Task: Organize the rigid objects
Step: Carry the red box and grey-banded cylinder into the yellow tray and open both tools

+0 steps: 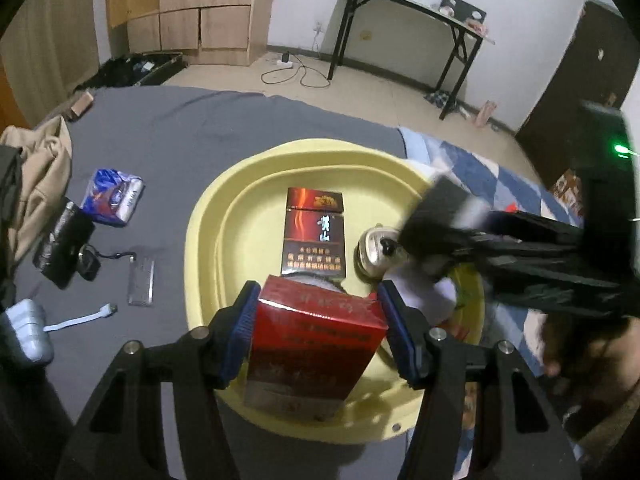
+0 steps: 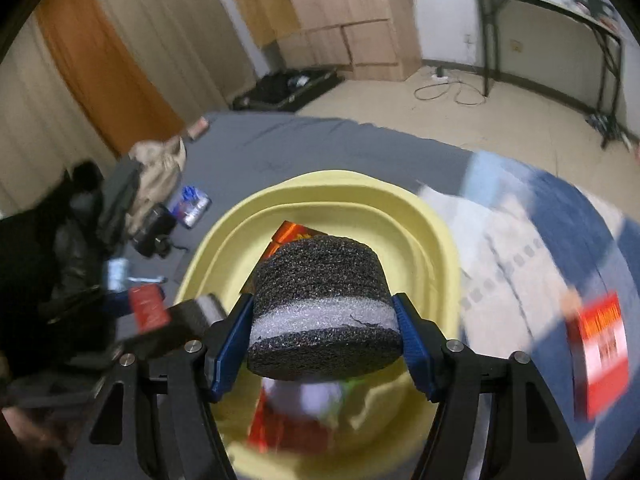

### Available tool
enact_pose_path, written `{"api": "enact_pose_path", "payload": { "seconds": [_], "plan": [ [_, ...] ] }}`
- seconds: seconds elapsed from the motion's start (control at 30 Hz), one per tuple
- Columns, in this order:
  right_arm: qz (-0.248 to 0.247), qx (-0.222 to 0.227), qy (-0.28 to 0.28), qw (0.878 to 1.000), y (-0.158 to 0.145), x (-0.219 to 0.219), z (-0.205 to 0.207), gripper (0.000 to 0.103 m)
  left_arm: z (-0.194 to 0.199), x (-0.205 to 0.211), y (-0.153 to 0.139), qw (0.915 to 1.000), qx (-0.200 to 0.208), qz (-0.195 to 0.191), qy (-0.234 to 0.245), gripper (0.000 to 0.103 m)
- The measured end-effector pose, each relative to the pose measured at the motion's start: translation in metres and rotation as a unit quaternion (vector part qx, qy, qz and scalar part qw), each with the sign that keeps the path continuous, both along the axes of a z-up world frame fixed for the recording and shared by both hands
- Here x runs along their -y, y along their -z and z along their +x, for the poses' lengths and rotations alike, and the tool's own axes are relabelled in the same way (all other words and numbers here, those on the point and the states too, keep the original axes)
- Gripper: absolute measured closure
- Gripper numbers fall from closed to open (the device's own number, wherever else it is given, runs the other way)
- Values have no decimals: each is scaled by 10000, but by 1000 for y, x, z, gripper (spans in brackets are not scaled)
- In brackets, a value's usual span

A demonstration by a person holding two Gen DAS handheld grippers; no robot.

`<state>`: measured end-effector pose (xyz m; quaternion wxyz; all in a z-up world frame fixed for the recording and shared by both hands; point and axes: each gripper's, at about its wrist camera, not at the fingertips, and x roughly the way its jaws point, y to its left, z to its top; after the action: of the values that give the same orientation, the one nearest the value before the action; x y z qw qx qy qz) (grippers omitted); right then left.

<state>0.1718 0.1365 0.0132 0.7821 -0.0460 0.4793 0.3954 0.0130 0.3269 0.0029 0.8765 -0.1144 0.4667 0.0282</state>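
Observation:
Over the yellow basin (image 1: 208, 216), my left gripper (image 1: 318, 296) is shut on a red cigarette box (image 1: 316, 340), one blue pad pressing each side. Inside the basin lie a dark red cigarette pack (image 1: 314, 232) and a small round cream object (image 1: 374, 250). In the right wrist view my right gripper (image 2: 322, 304) is shut on a black-and-white foam cylinder (image 2: 320, 280) above the same basin (image 2: 440, 240). That foam (image 1: 444, 208) enters the left wrist view from the right, blurred. The red box (image 2: 148, 306) shows at the left of the right wrist view.
On the grey sheet left of the basin lie a blue packet (image 1: 112, 196), black items (image 1: 64, 240), a clear case (image 1: 141, 282), a white power bank with cable (image 1: 24, 328) and beige cloth (image 1: 40, 160). A red-white box (image 2: 600, 356) lies on the checked blanket (image 1: 480, 176).

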Motion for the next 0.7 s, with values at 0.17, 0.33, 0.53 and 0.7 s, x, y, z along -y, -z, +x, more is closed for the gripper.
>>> {"api": "enact_pose_path", "payload": {
  "seconds": [0.17, 0.33, 0.53, 0.7],
  "plan": [
    [-187, -8, 110, 9998, 16, -45, 27, 35, 16, 1, 18, 9999, -108, 28, -44, 42],
    [-247, -121, 124, 9995, 29, -49, 34, 34, 15, -5, 30, 9996, -73, -213, -156, 42],
    [517, -98, 666, 9964, 16, 4, 25, 7, 8, -2, -1, 9984, 409, -252, -291, 2],
    [786, 230, 1313, 9880, 4, 82, 8, 4, 11, 23, -23, 9984, 556, -72, -63, 0]
  ]
}}
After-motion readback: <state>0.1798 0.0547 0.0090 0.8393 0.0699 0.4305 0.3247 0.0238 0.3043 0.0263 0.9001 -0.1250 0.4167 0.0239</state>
